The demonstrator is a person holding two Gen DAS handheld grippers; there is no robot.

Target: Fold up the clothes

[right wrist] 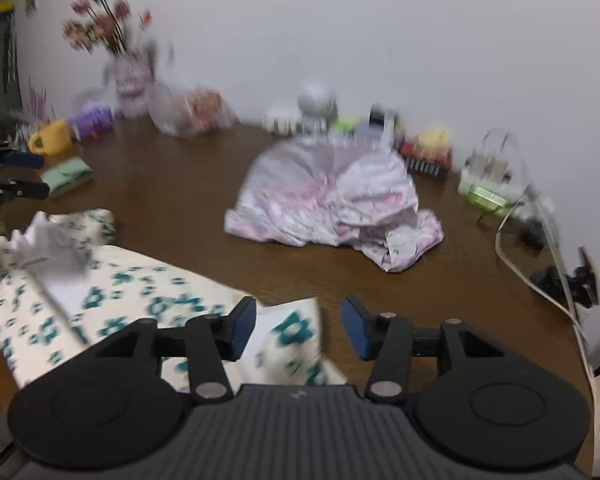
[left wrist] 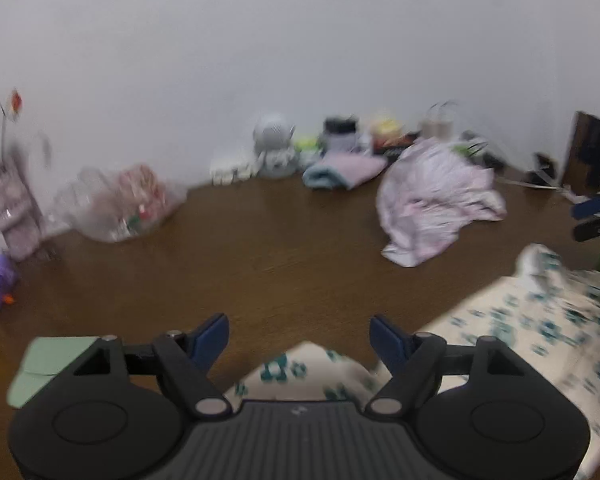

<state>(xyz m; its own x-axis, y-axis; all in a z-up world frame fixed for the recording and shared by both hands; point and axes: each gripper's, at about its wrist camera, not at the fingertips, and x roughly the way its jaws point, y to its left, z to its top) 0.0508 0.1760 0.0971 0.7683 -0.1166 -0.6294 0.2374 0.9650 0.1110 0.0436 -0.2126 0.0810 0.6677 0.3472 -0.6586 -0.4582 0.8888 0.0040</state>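
Observation:
A cream garment with a teal flower print [right wrist: 120, 300] lies spread over the near left of the brown table [right wrist: 180, 208]. One of its corners [right wrist: 296, 332] pokes up between the fingers of my right gripper [right wrist: 300, 326], which stands open. In the left wrist view the same cream garment [left wrist: 540, 320] runs off to the right, and another corner [left wrist: 292, 368] sits under my left gripper [left wrist: 300, 336], open and wide apart. A crumpled pink-and-white garment [right wrist: 332, 204] [left wrist: 436, 200] is heaped mid-table, beyond both grippers. Both views are blurred.
A folded green cloth [right wrist: 66, 176] [left wrist: 48, 364] lies at the left, near a yellow mug [right wrist: 52, 138] and a vase of flowers [right wrist: 128, 76]. Folded pink and blue towels [left wrist: 344, 170], a clear plastic bag [left wrist: 120, 204] and small items line the wall. Cables [right wrist: 540, 240] trail at the right edge.

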